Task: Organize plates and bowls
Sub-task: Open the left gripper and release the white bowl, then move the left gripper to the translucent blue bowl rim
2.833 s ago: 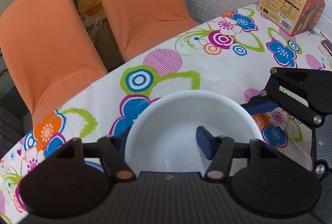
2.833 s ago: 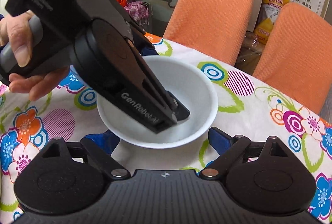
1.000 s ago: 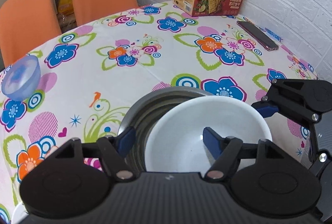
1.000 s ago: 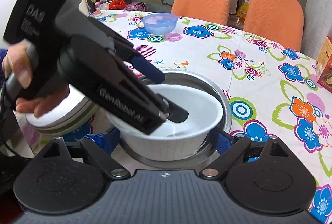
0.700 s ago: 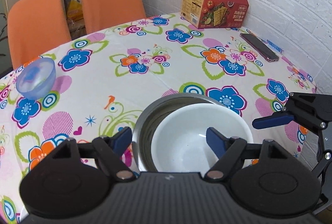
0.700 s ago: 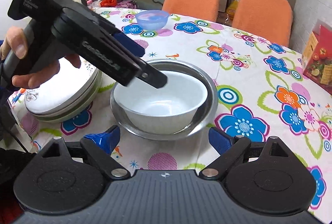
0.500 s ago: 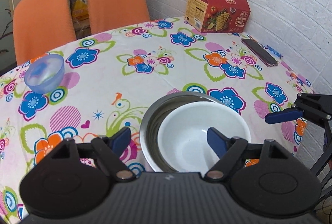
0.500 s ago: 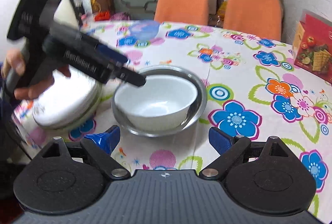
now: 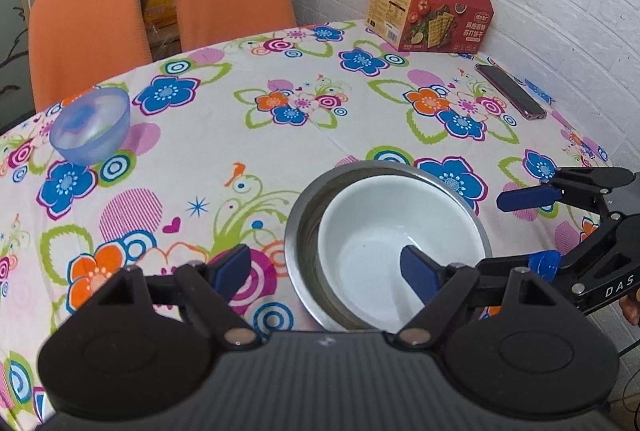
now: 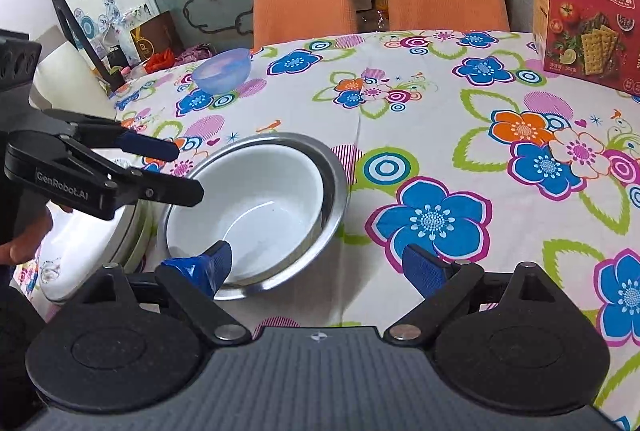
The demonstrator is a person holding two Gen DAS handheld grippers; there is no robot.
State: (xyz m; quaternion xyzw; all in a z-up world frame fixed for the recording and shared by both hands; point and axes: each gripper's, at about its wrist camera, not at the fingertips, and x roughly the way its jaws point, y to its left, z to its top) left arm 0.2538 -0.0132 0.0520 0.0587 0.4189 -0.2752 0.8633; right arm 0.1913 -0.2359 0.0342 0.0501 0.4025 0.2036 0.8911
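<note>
White brick wall, two orange chairs (image 9: pixel 160 15) and a round bench (image 9: pixel 360 119) under a flowered cloth.

Left wrist view: the white bowl (image 9: pixel 396 243) sits nested inside the steel bowl (image 9: pixel 304 215). The left tool (image 9: pixel 324 267) hangs above that pair, fingers spread, gripping nothing. A blue bowl (image 9: pixel 90 131) stands alone, well apart from the steel bowl toward the chairs. The right tool (image 9: pixel 536 227) shows beside the steel bowl, spread and empty.

Right wrist view: the right tool (image 10: pixel 316 267) is spread wide over the steel bowl's (image 10: pixel 336 167) near rim; the white bowl (image 10: pixel 248 207) rests within. A stack of plates (image 10: pixel 80 251) lies just beside the steel bowl.

Judgement: nesting of the white bowl appears complete. The blue bowl (image 10: pixel 222 71) remains loose; the next move calls for reaching it and gripping its rim.
</note>
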